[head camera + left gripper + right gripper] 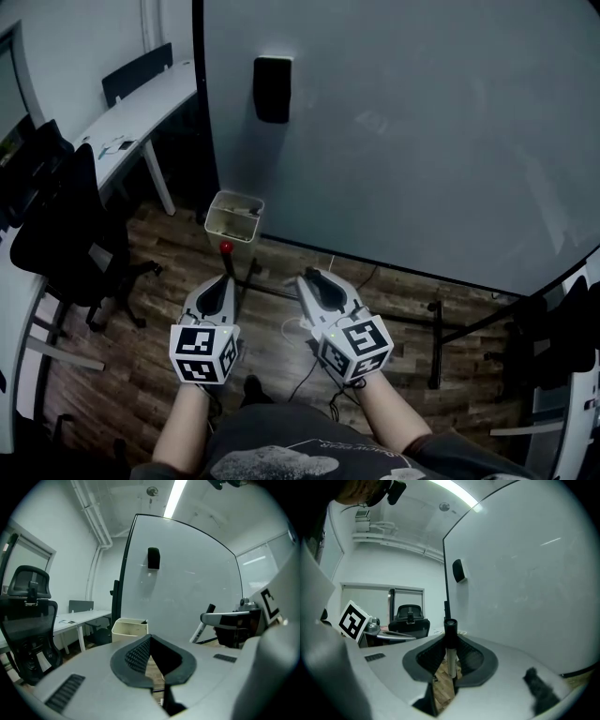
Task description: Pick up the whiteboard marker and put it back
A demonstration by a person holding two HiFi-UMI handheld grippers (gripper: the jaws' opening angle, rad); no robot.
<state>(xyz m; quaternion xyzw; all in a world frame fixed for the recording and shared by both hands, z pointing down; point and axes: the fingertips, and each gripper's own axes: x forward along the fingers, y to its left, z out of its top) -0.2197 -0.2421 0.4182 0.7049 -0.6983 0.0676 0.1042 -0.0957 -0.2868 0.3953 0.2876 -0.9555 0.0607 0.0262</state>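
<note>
The whiteboard marker (450, 660), white with a black cap, stands upright between the pads of my right gripper (450, 638), which is shut on it. In the left gripper view that marker (201, 626) sticks up slanted from the right gripper (224, 618). The head view has my right gripper (315, 279) and left gripper (225, 278) side by side, low before the whiteboard (422, 122). My left gripper (150, 641) has its fingertips together with nothing between them. A small red object (226, 247) lies just beyond its tip.
A cream box (234, 216) sits at the whiteboard's lower left corner. A black eraser (272, 89) clings to the board. Office chairs (66, 234) and a white desk (141, 117) stand on the left. Stand legs and cables (412, 319) cross the wooden floor.
</note>
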